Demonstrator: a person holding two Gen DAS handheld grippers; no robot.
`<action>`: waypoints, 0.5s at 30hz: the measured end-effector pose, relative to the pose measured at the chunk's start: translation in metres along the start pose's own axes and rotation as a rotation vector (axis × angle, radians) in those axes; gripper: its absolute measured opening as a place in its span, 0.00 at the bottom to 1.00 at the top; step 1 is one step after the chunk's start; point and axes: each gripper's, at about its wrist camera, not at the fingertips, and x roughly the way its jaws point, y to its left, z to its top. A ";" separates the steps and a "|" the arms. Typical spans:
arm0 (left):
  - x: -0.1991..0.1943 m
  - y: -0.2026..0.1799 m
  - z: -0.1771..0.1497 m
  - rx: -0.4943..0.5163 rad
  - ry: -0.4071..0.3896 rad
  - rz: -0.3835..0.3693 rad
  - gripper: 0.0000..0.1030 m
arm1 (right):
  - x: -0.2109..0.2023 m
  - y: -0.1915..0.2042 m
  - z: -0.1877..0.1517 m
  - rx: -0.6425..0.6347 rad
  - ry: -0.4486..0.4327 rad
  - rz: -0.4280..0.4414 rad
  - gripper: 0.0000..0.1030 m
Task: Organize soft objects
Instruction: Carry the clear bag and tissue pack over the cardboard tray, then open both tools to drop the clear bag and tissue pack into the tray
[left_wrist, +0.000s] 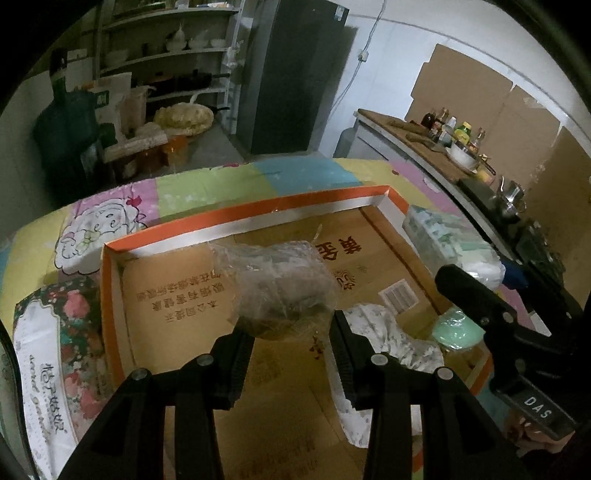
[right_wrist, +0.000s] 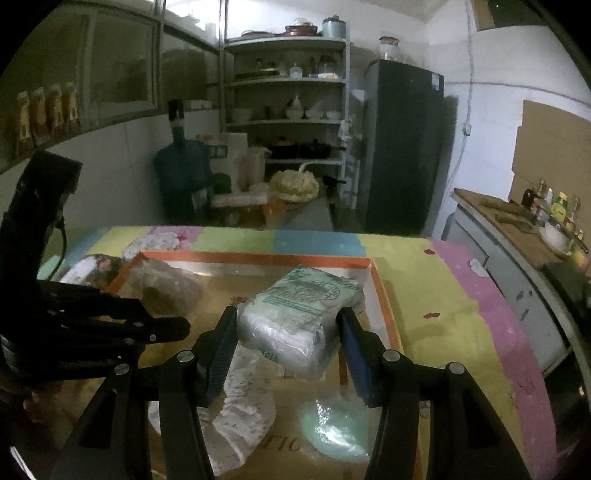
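Cardboard tray (left_wrist: 236, 230) with an orange rim sits on the desk (left_wrist: 207, 184), which is covered in a pastel patchwork cloth. At the far left, just outside the tray's left wall, lies a floral-printed pack (left_wrist: 55, 332). Next comes the left tool (left_wrist: 291, 332), its two black fingers set on either side of a clear plastic bag of dark stuff (left_wrist: 284, 284); the near end of the bag sits between the tips, but I cannot tell whether they press it or merely flank it. Right of that, on the tray floor, a white patterned cloth bundle (left_wrist: 380, 332) lies crumpled, and just beside it to the right a pale green pouch (left_wrist: 458, 328) rests near the tray's right wall. Over these two, the right tool (right_wrist: 288, 332) pinches a white tissue pack with green print (right_wrist: 299, 317) between its blue-padded fingers (right_wrist: 354, 354), holding it above the right half of the tray (the pack tilts, printed end pointing far). Farther right, beyond the desk, a kitchen worktop (right_wrist: 509, 221) carries bottles and a white bowl
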 end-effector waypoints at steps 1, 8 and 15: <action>0.002 0.000 0.000 -0.002 0.004 0.000 0.41 | 0.003 0.000 0.000 0.002 0.007 0.003 0.54; 0.011 0.003 0.003 -0.027 0.029 -0.006 0.41 | 0.021 0.001 0.000 -0.005 0.051 0.021 0.54; 0.019 0.006 0.005 -0.043 0.055 -0.005 0.41 | 0.033 0.000 -0.003 -0.011 0.096 0.030 0.54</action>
